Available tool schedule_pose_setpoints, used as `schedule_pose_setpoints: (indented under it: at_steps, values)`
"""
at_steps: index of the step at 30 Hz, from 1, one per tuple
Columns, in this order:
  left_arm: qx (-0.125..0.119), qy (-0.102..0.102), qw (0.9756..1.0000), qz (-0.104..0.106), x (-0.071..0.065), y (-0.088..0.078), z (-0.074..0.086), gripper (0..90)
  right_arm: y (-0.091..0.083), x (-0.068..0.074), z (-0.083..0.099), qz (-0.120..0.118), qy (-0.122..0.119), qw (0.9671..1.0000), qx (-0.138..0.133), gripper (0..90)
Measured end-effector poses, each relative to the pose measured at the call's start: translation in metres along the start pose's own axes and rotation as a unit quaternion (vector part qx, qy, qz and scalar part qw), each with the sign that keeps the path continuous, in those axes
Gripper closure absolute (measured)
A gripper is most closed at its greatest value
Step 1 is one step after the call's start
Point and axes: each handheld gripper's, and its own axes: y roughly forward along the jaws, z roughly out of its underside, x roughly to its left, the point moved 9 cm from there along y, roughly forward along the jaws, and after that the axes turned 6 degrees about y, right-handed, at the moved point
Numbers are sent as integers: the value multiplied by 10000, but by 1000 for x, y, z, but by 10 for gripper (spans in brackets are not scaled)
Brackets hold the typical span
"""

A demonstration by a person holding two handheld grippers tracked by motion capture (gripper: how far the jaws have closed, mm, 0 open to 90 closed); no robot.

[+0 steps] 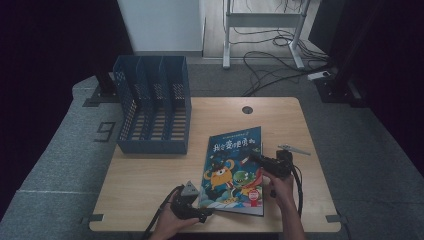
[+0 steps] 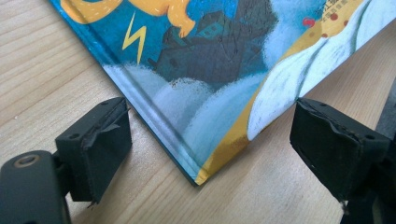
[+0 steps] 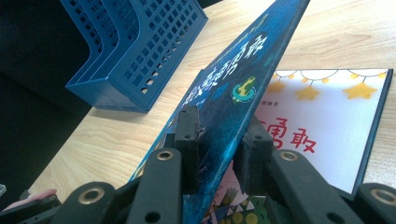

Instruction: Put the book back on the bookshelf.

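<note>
Book point(image 1: 232, 167) lies just right of blue file rack point(image 1: 152, 107).

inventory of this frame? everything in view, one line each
picture book: 1, blue cover with orange and green monsters, on the near right of the table; right edge lifted
second book: 1, white page or cover with yellow stars and red characters, lying flat under the lifted one
file rack: 1, blue, slotted, with several compartments, far left of the table
table: 1, light wood, with a round cable hole at its far edge
grey pen-like item: 1, on the table right of the book; too small to identify
desk frame and cables: white legs, dark cables on the floor beyond
left gripper: black jaws open, straddling the book's near corner
right gripper: black jaws clamped on the book's raised edge
</note>
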Motion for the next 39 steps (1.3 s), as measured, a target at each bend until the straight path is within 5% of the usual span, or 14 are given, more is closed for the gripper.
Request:
schedule_pose_setpoints:
  at_steps: [6,18,30,39]
  values:
    - [59,196,9994,-279,0,2,1,141,2,-1,-1,-38,-137,9999,39,686]
    - [59,223,9993,-295,1,2,1,137,14,-7,-4,-267,-125,9992,272,706]
    - [96,151,9995,-254,1,2,1,130,1,21,-12,-108,-662,9977,-60,718]
    - [89,3,9995,-292,2,3,-2,131,-16,51,-22,-149,-1226,9910,-511,731]
